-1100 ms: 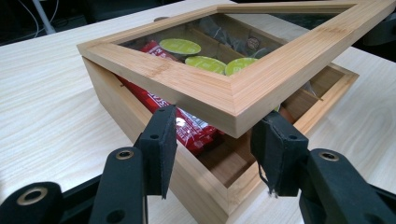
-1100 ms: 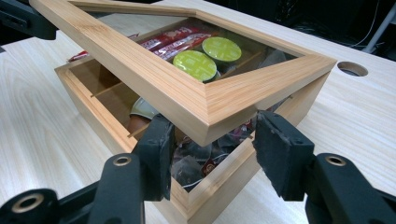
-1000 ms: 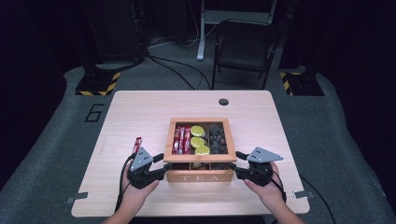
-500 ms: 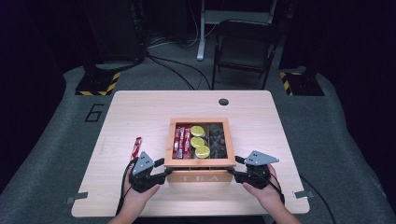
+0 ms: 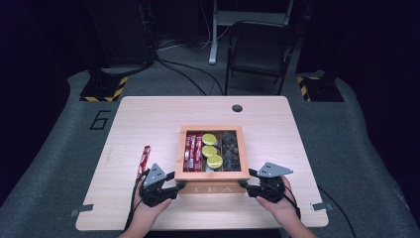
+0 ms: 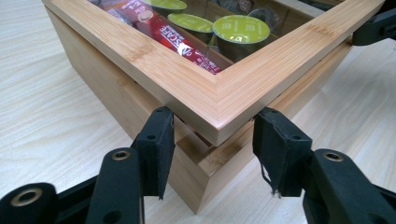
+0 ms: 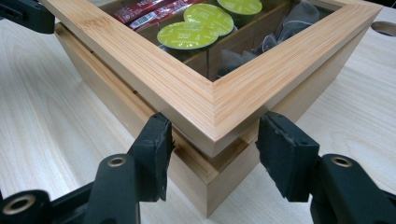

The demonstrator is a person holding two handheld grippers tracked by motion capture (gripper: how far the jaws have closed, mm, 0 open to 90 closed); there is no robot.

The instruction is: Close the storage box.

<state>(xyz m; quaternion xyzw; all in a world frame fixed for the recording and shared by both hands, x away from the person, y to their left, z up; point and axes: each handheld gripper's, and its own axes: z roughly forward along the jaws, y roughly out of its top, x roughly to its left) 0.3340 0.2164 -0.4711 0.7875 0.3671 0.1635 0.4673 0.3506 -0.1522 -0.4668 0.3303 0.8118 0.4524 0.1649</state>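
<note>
In the high view, a wooden box (image 5: 212,174) is sitting near the table (image 5: 148,114) edge at six o'clock; the left gripper (image 5: 177,186) is flanking its corner at seven o'clock, the right gripper (image 5: 245,184) at five. A red packet (image 5: 143,158) is lying at nine o'clock of the box.

In the left gripper view, the left gripper (image 6: 212,140) is straddling the lid (image 6: 219,98) corner, its jaws having just been opening, pads just off the wood.

In the right gripper view, the right gripper (image 7: 215,142) is likewise bracketing its corner, jaws half-wide, having just been opening.

I see a box (image 6: 140,51) of striped, satin-smooth bamboo wood with a clear glossy pane in its lid. The counter (image 7: 56,140) is pale, matt wood laminate. My claw pads (image 6: 280,154) look like matt black rubber, frayed at one edge.
</note>
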